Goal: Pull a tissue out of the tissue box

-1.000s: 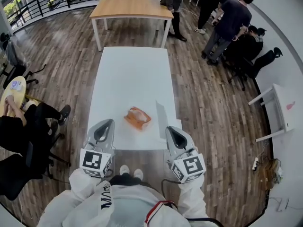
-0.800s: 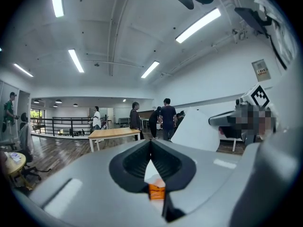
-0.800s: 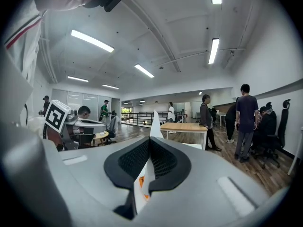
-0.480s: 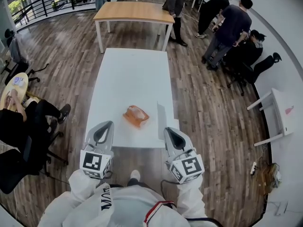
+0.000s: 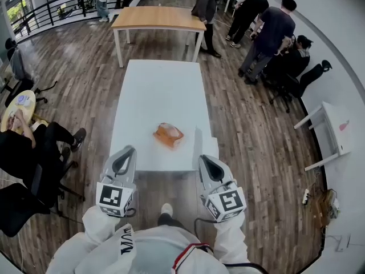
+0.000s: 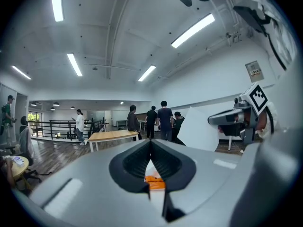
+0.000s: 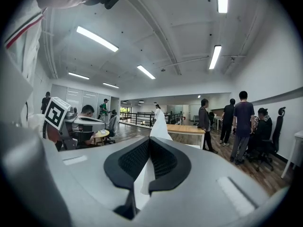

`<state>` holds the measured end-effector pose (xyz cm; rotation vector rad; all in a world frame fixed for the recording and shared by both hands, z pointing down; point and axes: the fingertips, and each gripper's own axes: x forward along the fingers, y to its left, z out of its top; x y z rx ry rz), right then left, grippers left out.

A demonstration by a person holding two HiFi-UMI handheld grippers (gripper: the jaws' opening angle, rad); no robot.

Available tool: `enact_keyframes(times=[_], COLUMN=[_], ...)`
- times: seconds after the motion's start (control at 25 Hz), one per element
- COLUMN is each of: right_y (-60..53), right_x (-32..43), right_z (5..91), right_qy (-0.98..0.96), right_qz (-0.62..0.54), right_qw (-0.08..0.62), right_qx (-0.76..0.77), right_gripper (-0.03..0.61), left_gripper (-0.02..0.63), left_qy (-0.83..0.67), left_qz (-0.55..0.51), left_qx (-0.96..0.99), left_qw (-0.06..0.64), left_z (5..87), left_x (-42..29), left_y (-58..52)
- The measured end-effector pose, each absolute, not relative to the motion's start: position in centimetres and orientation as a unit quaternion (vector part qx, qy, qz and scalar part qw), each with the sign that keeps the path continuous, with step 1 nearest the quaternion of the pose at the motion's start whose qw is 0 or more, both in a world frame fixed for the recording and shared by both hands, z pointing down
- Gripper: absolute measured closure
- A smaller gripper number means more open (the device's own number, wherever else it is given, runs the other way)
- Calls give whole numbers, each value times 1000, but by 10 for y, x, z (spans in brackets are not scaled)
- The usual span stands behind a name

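Count: 2 grippers, 1 tissue pack, 1 loose tissue, 2 tables.

Left gripper [image 6: 150, 143]: jaw tips meet, nothing between them. Through the slot under the tips the orange pack shows, straight ahead of this tool.

Right gripper [image 7: 150, 142]: jaws closed on one white tissue [image 7: 158, 124]. The sheet is pinched at its lower part and stands up past the tips as a tall, narrow peak. From the left gripper view the same sheet shows as a broad white panel rising off the front of the right tool.

Tissue pack [image 5: 168, 135]: orange, soft, lying flat on the white table [image 5: 154, 90], ahead of both grippers and about midway between the lines they point along. It is apart from both; neither tool touches it. The held tissue is clear of the pack, off to its right.

Both grippers sit side by side near the table's closest edge, pointing roughly level along its length. One marker cube on each, 2 in all.

Beyond the tools: 1 wooden table [image 5: 159, 17] past the far end of the white one. 4 people [image 5: 272, 34] grouped ahead and to the right, and 1 seated person [image 5: 25, 147] off to the left of the left gripper.
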<state>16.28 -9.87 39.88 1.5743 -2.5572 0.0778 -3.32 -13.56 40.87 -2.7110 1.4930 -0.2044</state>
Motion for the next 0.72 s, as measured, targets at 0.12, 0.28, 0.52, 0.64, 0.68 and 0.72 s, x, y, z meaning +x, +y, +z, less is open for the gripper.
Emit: enact_keyframes(times=[0.12,0.28,0.52,0.64,0.68,0.72], right_y=[-84,-63,-33,-19,-14,-9], right_x=[155,145,130,121,117,114], right_z=[395,396,394,394,395,395], right_qy=[-846,-843,-840,-840,-840,-840], right_qz=[24,19,15,13,12,12], right_qw=[66,69,67,65,64,63], right_qx=[528,533,538,538,538,538], right_gripper=[575,575,575,575,575,575], left_gripper=[614,614,614,614,614,614], left_qy=[479,472,466,465,465,465], left_qz=[-65,-61,-58,-60,-61,-61], left_qx=[-875,-879,-883,-883,-883,-883], left_qw=[21,24,26,25,25,25], left_z=[407,405,405,407,409,410], left_x=[-42,-50,-65,-74,-77,-81], left_y=[-124,-104,-75,-59,-54,-50])
